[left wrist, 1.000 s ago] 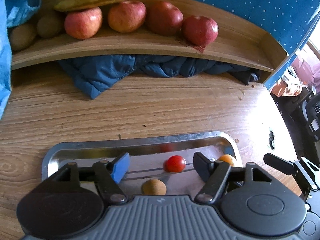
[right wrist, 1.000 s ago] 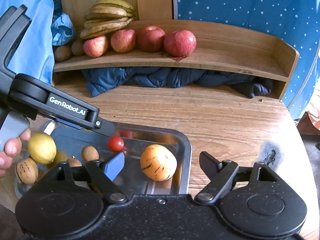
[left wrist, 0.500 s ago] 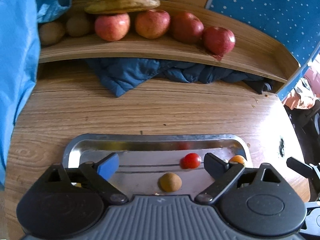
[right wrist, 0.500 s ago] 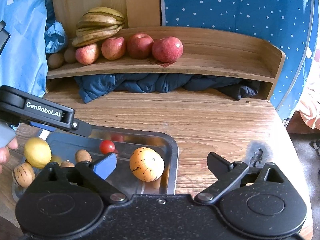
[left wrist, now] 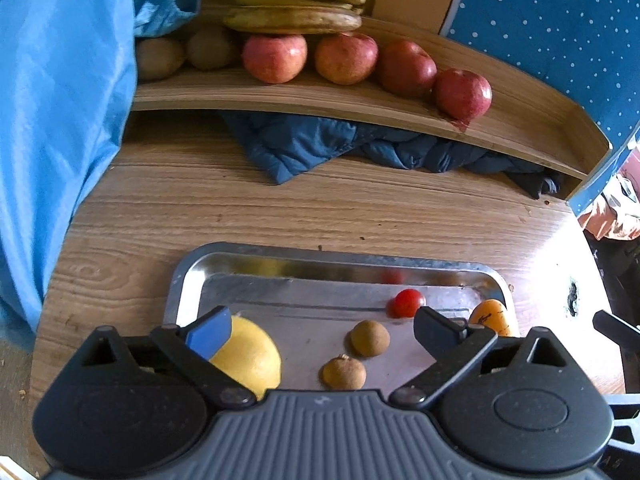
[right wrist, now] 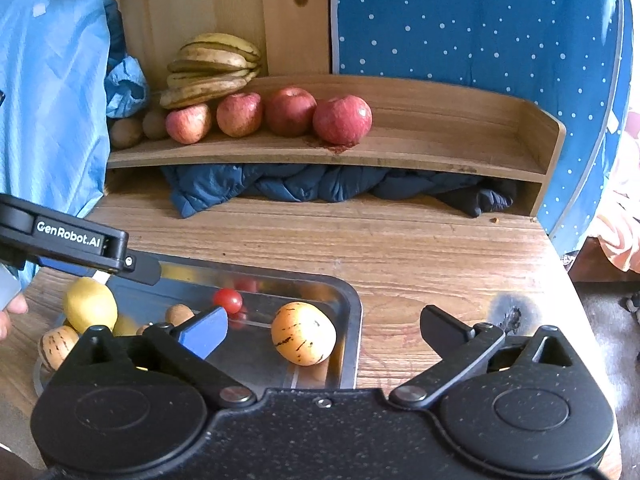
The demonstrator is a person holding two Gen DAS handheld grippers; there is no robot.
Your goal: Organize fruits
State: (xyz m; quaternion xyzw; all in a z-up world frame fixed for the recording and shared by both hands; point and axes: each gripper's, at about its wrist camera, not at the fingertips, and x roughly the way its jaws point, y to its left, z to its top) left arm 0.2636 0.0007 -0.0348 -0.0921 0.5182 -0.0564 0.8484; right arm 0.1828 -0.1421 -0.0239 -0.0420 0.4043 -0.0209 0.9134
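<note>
Both sets of jaws opening wider, nothing between them — left gripper [left wrist: 320, 326] shifted, lemon [left wrist: 250, 356] now in its view.

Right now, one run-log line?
left gripper: opening, empty | right gripper: opening, empty | tray: lemon, cherry tomato, striped melon

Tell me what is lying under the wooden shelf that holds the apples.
Under the wooden shelf lies a crumpled dark blue quilted cloth, spilling forward onto the table at its left end. The shelf board covers the cloth's back part, so anything behind it cannot be seen.
</note>
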